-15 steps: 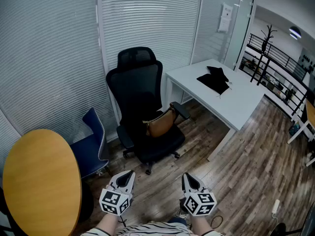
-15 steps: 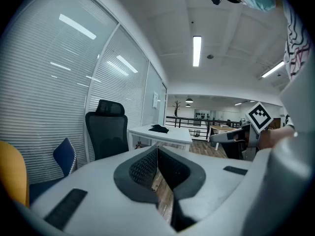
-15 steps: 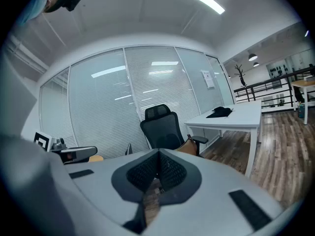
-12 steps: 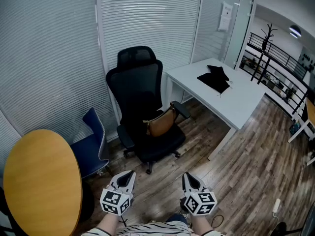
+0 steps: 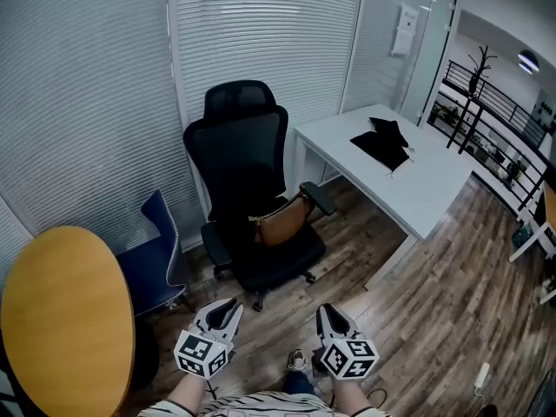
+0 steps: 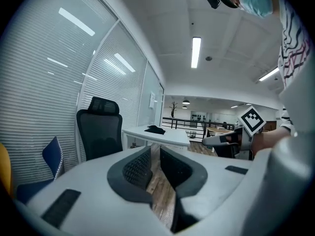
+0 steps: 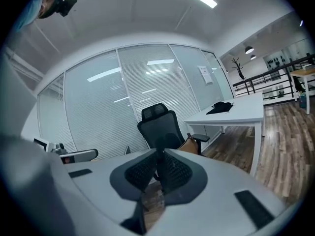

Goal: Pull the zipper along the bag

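While the person is stepping closer, a shoe (image 5: 296, 360) is newly showing | left claw (image 5: 229, 305) and right claw (image 5: 326, 310) are hanging clenched, empty | bag (image 5: 280, 220) is resting on the chair (image 5: 239, 146) seat, well apart: approach only, no pulling yet.

a black office chair (image 5: 236, 176) stands at centre, a white desk (image 5: 427, 195) to its right; at lower left, a round wooden table (image 5: 62, 320) beside a blue chair (image 5: 158, 254).
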A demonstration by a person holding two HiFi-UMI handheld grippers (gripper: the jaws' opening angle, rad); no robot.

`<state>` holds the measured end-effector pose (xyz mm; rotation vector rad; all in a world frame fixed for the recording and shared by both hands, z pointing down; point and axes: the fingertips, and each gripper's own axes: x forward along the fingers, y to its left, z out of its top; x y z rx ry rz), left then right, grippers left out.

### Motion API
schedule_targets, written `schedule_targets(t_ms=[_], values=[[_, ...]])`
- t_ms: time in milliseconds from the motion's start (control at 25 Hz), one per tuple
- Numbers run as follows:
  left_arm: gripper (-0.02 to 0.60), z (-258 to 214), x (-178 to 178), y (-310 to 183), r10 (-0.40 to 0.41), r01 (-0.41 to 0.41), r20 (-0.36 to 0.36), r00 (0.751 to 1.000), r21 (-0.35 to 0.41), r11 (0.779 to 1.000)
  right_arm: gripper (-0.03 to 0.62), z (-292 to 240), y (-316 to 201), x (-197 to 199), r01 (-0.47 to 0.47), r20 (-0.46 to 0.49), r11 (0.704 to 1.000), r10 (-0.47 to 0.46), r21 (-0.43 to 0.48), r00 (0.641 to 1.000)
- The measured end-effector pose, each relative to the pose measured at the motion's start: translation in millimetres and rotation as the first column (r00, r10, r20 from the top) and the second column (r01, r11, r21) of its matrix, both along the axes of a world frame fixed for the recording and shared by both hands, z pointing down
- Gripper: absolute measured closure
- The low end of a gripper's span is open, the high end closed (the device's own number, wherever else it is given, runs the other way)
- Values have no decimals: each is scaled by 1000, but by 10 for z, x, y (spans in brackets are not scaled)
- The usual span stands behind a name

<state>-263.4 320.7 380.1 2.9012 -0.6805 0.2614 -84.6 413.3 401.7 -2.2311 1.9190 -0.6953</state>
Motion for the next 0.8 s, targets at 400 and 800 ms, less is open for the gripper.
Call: schedule_targets(t_ms=[400, 800], values=[[402, 73, 826, -522, -57, 57, 21, 998, -34, 998, 433, 80, -633, 822, 83, 16, 996, -82, -22, 996], [402, 213, 1462, -995, -191, 191, 7, 981, -62, 980, 433, 151, -1170, 1658, 162, 15, 986, -161, -28, 987]])
